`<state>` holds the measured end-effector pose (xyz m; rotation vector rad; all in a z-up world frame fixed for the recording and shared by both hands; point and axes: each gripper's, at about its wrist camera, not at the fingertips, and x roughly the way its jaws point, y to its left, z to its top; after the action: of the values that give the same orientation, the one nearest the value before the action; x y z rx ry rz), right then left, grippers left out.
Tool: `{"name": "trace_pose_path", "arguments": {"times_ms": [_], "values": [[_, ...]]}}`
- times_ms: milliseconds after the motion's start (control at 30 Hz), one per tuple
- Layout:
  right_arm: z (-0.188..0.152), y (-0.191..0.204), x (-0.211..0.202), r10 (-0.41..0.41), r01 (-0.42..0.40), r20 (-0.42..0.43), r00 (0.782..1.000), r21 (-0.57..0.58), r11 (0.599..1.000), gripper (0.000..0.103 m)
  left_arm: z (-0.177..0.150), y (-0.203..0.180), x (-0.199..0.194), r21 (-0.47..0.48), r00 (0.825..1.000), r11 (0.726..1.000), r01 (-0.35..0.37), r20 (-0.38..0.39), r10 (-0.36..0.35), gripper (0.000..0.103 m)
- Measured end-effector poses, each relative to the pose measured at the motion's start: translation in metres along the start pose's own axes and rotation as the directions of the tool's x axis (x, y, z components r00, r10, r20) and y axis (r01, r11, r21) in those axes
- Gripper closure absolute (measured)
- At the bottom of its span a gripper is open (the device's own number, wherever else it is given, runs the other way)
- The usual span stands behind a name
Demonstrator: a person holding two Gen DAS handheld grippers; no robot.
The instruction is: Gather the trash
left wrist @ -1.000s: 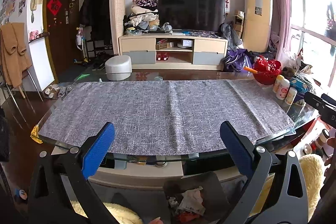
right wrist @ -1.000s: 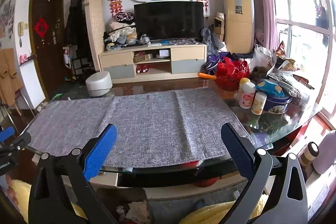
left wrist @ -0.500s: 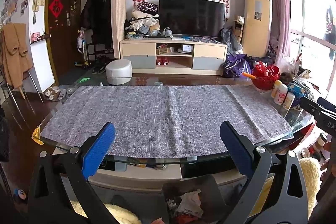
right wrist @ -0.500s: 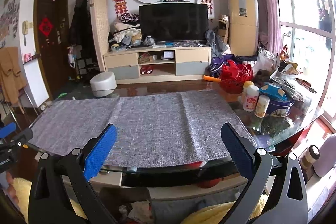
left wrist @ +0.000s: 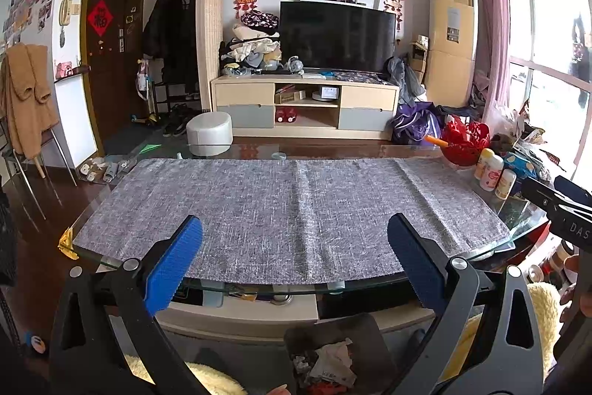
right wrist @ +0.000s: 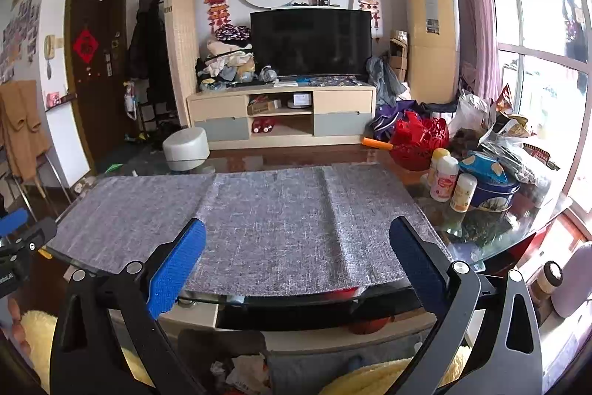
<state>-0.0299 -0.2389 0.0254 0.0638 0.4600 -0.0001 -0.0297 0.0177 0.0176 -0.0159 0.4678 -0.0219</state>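
Crumpled paper trash (left wrist: 329,367) lies in a dark bin (left wrist: 364,330) on the floor below the table's near edge; the trash (right wrist: 246,374) also shows at the bottom of the right wrist view. My left gripper (left wrist: 294,247) is open and empty, held above the near edge of the grey cloth (left wrist: 292,198). My right gripper (right wrist: 296,248) is open and empty too, over the cloth (right wrist: 273,217) further right. The right gripper's tip (left wrist: 558,206) shows at the left wrist view's right edge, and the left gripper's tip (right wrist: 22,236) at the right wrist view's left edge.
A glass table (right wrist: 492,239) carries the cloth. At its right end stand bottles (right wrist: 444,178), a blue tin (right wrist: 492,187), a red basket (right wrist: 420,139) and snack bags (right wrist: 518,136). Beyond are a white stool (left wrist: 209,134) and a TV stand (left wrist: 305,108). Yellow fluffy fabric (right wrist: 373,376) lies low.
Both cameras have tilted or risen slightly, so the table sits a little lower in each view. Both grippers stay open and empty.
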Motion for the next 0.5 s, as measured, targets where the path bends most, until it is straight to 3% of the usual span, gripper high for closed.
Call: {"name": "trace_pose_path", "arguments": {"times_ms": [500], "values": [[-0.0009, 0.0022, -0.0033, 0.009, -0.009, -0.009, 1.0, 0.001, 1.0, 0.003, 0.0004, 0.0013, -0.0015, -0.004, 1.0, 1.0, 0.002, 0.002, -0.002, 0.008]]}}
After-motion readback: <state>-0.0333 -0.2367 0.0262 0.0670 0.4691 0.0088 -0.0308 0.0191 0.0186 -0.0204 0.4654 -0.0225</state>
